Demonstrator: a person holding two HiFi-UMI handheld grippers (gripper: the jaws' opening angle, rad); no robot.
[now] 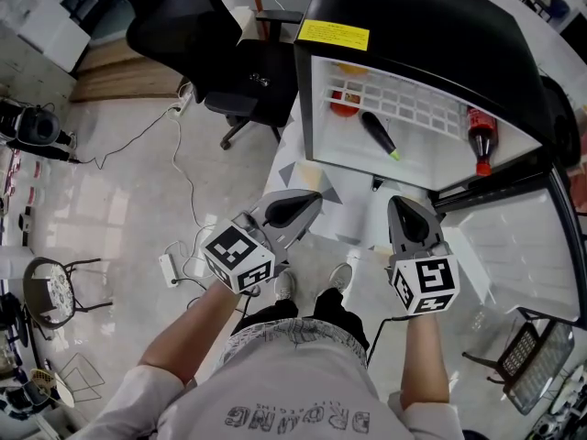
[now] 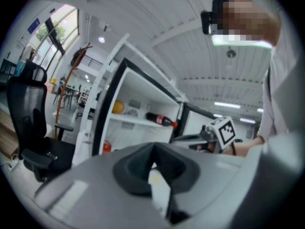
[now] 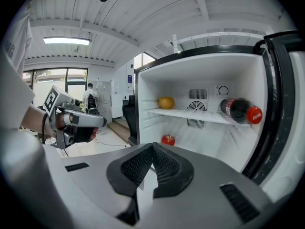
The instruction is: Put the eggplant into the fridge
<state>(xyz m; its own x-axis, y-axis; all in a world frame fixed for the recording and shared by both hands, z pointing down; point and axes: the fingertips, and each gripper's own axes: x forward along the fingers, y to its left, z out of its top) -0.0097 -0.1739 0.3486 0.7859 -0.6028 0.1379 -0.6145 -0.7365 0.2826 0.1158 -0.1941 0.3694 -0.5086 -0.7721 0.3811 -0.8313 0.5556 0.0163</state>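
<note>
The dark eggplant [image 1: 379,136] with a green stem end lies inside the open black fridge [image 1: 431,21], in front of a red tomato [image 1: 344,106]. Neither gripper view shows it. My left gripper [image 1: 315,197] and right gripper [image 1: 401,202] hover side by side in front of the fridge opening, apart from it. Both are shut and hold nothing. The left gripper view has its jaws [image 2: 152,149] meeting at the tip, and in the right gripper view the jaws [image 3: 152,147] also meet.
On the fridge shelf [image 3: 190,114] are an orange [image 3: 166,102] and a cola bottle [image 3: 240,109], with the tomato [image 3: 167,139] below. The fridge door [image 1: 514,246] stands open at the right. A black office chair [image 1: 248,71] is left of the fridge. Cables and a power strip [image 1: 170,266] lie on the floor.
</note>
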